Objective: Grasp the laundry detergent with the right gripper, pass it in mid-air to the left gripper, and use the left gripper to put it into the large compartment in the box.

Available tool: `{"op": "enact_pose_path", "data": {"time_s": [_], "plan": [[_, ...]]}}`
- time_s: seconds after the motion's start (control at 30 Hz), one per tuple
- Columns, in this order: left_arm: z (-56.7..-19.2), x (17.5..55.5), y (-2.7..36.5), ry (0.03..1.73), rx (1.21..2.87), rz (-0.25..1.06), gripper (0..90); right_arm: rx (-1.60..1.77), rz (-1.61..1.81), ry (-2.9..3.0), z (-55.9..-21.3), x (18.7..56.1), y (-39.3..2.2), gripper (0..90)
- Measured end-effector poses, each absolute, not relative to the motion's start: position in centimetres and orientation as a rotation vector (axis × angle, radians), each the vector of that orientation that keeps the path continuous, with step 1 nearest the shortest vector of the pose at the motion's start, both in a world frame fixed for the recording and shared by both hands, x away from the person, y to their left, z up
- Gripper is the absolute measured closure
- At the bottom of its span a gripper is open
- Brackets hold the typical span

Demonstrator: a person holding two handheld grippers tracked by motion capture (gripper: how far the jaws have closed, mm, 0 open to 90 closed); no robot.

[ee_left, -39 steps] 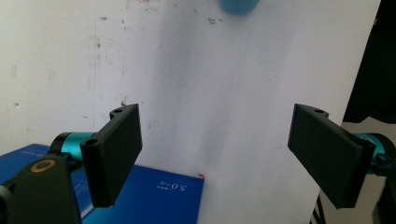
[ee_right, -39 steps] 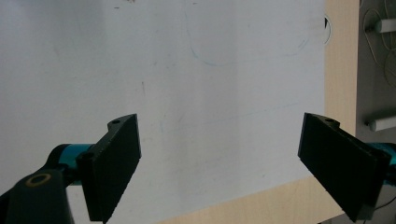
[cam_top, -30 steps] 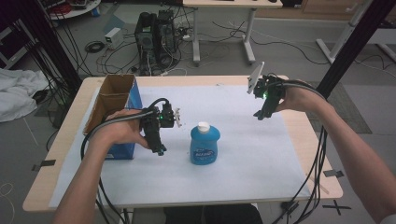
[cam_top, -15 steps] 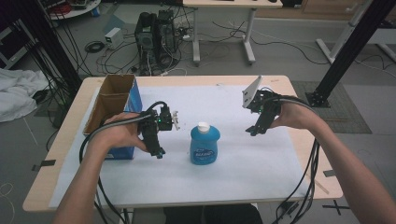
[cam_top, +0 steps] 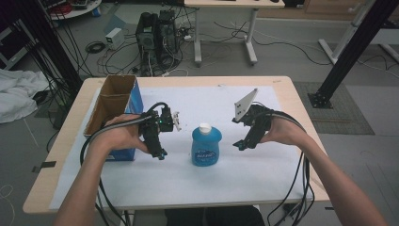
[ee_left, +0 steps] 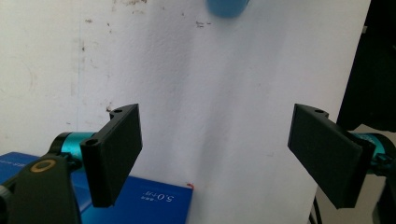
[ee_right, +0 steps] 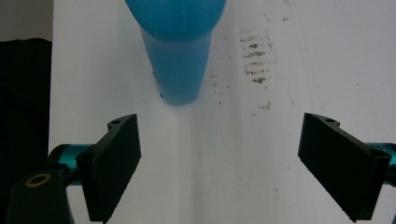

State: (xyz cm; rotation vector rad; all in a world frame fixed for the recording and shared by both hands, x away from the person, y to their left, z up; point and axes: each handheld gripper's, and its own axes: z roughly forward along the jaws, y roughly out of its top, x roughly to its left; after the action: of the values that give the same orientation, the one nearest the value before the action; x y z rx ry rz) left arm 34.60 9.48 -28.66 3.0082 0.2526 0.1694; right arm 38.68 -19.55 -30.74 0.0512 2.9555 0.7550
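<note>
Blue soap bottle (cam_top: 206, 145) standing mid-table. I'm holding left gripper (cam_top: 159, 153) just left of it, right gripper (cam_top: 242, 144) just right; both spread wide, gripping nothing. Open cardboard box (cam_top: 114, 115) sitting beyond left gripper.

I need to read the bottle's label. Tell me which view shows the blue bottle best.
The high view: the whole blue bottle stands upright there, white cap and label visible. The right gripper view gives a close, cropped stretch of its body. The left gripper view catches a blurred blue edge.
</note>
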Motion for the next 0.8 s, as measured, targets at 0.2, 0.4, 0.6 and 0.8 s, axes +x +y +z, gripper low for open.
{"op": "enact_pose_path", "data": {"time_s": [0.2, 0.4, 0.6, 0.8], "plan": [[-28.8, 34.6, 9.5, 0.258, 3.007, 0.171, 17.8, 0.025, 0.818, 2.949, -32.0, 38.3, -18.7, 12.3], [-28.7, 34.7, 9.6, 0.246, 3.011, 0.173, 17.8, 0.0, 0.89, 2.957, -33.3, 38.0, -17.7, 12.3], [-28.9, 34.7, 9.6, 0.254, 3.005, 0.17, 17.8, -0.055, 0.986, 2.926, -34.2, 37.8, -16.9, 12.3], [-29.0, 34.8, 9.7, 0.255, 3.007, 0.168, 17.8, -0.073, 1.037, 2.896, -35.0, 37.9, -16.3, 12.3]]}}
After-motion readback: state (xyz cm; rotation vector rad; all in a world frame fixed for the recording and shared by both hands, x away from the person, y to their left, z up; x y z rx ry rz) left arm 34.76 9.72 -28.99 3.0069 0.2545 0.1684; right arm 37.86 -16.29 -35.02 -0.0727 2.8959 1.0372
